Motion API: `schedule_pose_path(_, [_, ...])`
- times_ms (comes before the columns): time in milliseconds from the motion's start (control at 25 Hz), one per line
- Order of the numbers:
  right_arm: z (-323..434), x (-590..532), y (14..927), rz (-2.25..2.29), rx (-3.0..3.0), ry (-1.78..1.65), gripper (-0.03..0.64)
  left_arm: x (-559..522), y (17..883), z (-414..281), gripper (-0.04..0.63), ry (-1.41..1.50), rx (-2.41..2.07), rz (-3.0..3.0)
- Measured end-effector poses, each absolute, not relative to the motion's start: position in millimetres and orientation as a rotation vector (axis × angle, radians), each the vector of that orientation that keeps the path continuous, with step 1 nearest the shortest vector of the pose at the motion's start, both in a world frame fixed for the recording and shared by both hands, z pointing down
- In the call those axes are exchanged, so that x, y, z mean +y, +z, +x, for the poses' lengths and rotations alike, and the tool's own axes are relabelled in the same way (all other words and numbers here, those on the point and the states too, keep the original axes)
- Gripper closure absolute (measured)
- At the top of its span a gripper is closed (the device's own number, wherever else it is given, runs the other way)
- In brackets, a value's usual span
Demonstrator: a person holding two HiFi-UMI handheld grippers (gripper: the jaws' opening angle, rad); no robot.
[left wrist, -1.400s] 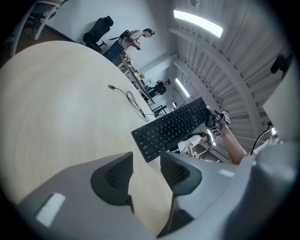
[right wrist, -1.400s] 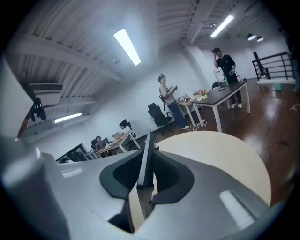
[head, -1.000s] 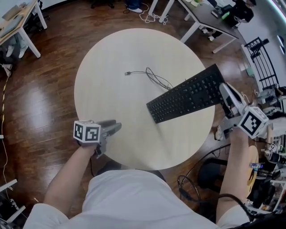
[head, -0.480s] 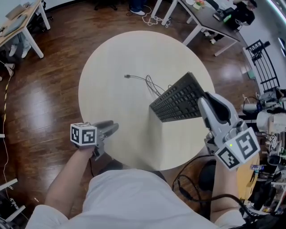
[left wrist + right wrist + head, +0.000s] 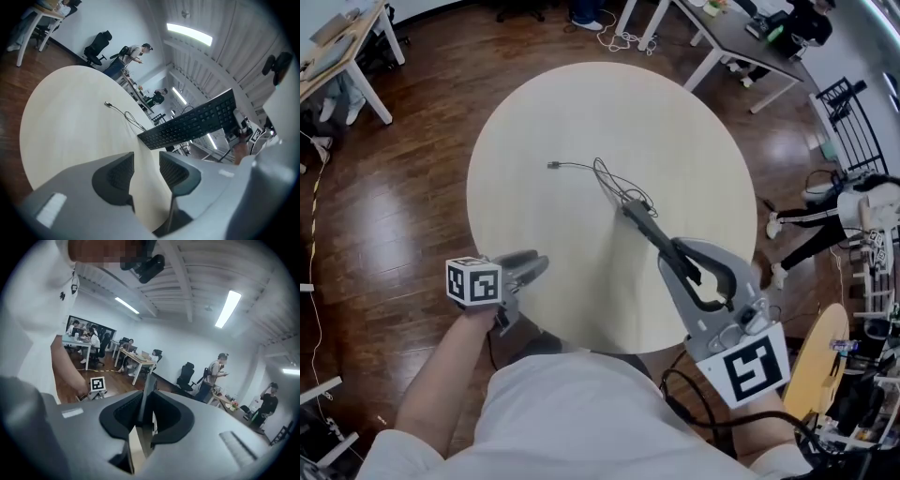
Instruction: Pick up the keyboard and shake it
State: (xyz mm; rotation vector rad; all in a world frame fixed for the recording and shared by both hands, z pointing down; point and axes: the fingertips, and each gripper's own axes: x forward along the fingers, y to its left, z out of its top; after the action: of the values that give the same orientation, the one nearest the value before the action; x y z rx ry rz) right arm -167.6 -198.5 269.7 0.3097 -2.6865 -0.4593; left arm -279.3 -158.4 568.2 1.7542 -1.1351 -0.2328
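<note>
The black keyboard (image 5: 639, 221) is off the round pale table (image 5: 581, 112), tipped on its long edge so the head view sees it as a thin bar. My right gripper (image 5: 667, 255) is shut on its near end; in the right gripper view the keyboard's edge (image 5: 147, 394) stands pinched between the pads. The left gripper view shows the keyboard (image 5: 192, 123) key-side on, hanging in the air. Its thin cable (image 5: 609, 180) trails on the table to a plug (image 5: 551, 165). My left gripper (image 5: 534, 265) hovers at the table's near-left edge, its jaws a narrow gap apart with nothing between them (image 5: 145, 173).
Dark wood floor surrounds the table. A grey desk (image 5: 741, 37) stands at the back right and a light desk (image 5: 337, 47) at the back left. A person's legs (image 5: 806, 225) show at the right. Cables and gear (image 5: 853, 394) crowd the near right.
My right gripper has swung the keyboard from the table's right side in toward the middle and rolled it from flat onto its edge. The cable has shifted left. The left gripper has hardly moved.
</note>
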Motion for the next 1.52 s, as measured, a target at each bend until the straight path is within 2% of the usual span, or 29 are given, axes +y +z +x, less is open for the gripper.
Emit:
schedule_pose_path(440, [-167.7,-163.6,366.8,0.162,-2.393,-0.768,0.544,-144.8,565.5,-284.5,0.436,-0.238,-1.170,1.745])
schedule_pose_path(800, [-164.1,-147.0,483.1,-0.019,-2.155,-0.995,0.531,-118.0,536.1,-282.9,0.445,-0.312,-1.278,1.715])
schedule_pose_path(1280, [-151.2,-138.6,620.7,-0.180,-1.965,-1.107,0.507,-44.6,520.5,-252.7,0.459,-0.291,-1.441,1.635])
schedule_pose_path(1520, [-145.3,-136.7,654.5,-0.229,-1.916,-1.093,0.492,-25.0,517.7,-239.4,0.462,-0.299,-1.486,1.604])
